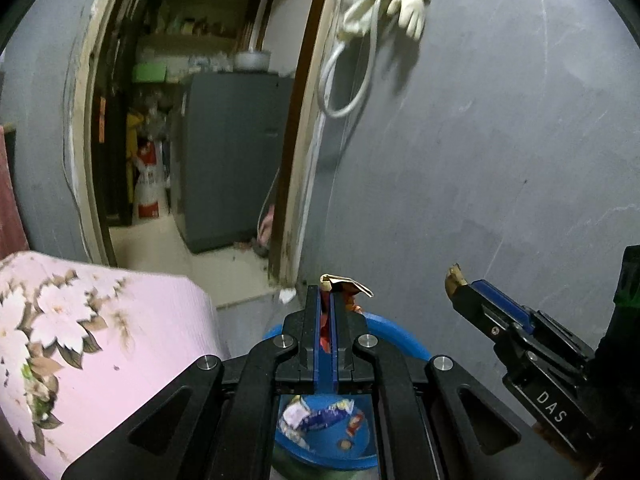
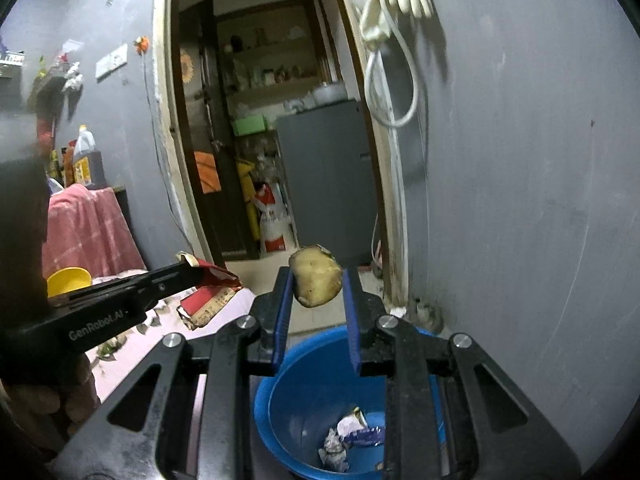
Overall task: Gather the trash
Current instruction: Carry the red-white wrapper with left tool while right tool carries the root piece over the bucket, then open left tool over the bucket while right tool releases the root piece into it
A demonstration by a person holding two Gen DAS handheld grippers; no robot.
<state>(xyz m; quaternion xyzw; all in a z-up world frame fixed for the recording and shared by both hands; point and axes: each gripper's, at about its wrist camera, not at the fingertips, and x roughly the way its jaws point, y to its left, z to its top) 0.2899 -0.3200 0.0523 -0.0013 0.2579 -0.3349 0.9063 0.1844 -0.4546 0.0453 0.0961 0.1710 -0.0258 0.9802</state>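
Observation:
My left gripper [image 1: 327, 292] is shut on a red and gold wrapper [image 1: 347, 285], held above a blue bin [image 1: 396, 334]. The same wrapper [image 2: 208, 298] hangs from the left gripper [image 2: 191, 267] in the right wrist view. My right gripper [image 2: 316, 276] is shut on a brownish, potato-like piece of trash [image 2: 316, 277], held above the blue bin [image 2: 304, 396]. The right gripper [image 1: 456, 280] shows at the right of the left wrist view with the brown piece [image 1: 455, 276] at its tip. Several crumpled wrappers [image 2: 352, 438] lie in the bin's bottom.
A pink flowered bed cover [image 1: 80, 340] lies left of the bin. A grey wall [image 1: 480, 160] stands behind it, with a glove and white cord [image 1: 384, 8] hung on it. A doorway [image 1: 208, 140] opens onto a room with a grey fridge [image 1: 232, 156].

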